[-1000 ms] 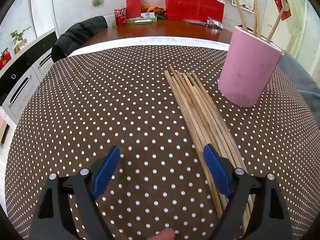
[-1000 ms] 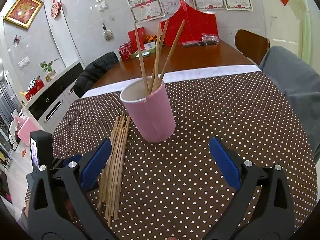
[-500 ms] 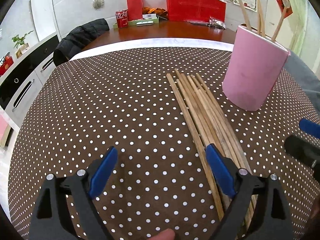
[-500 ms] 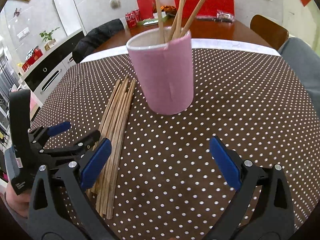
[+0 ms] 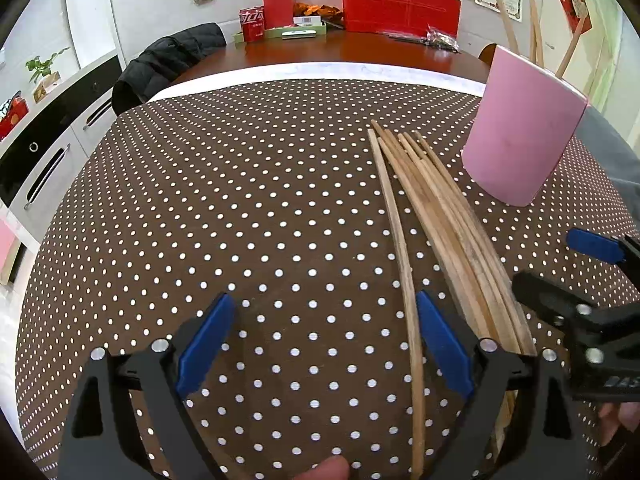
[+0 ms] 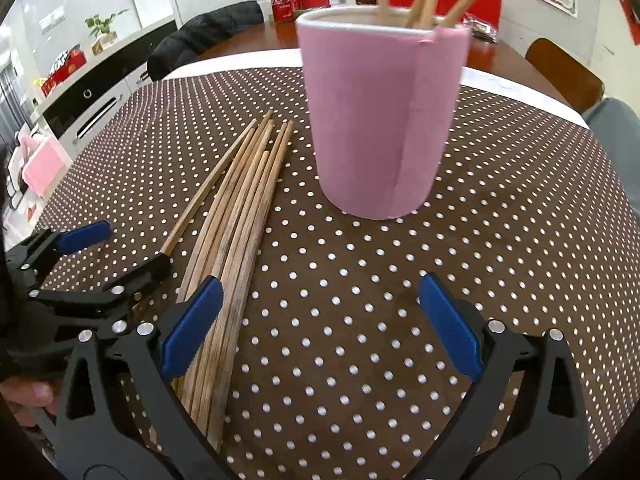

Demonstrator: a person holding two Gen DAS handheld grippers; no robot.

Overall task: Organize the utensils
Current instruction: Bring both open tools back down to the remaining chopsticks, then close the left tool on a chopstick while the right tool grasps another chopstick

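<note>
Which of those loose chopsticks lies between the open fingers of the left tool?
The leftmost chopstick, split off from the bundle. It alone runs inside the left gripper; the others lie outside its right finger.

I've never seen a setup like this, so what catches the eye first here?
A tall pink cylindrical holder stands on the brown white-dotted tablecloth, a few wooden sticks poking from its top. Left of it lies a loose bundle of long wooden chopsticks, one chopstick running between the open left gripper's blue-padded fingers.
</note>
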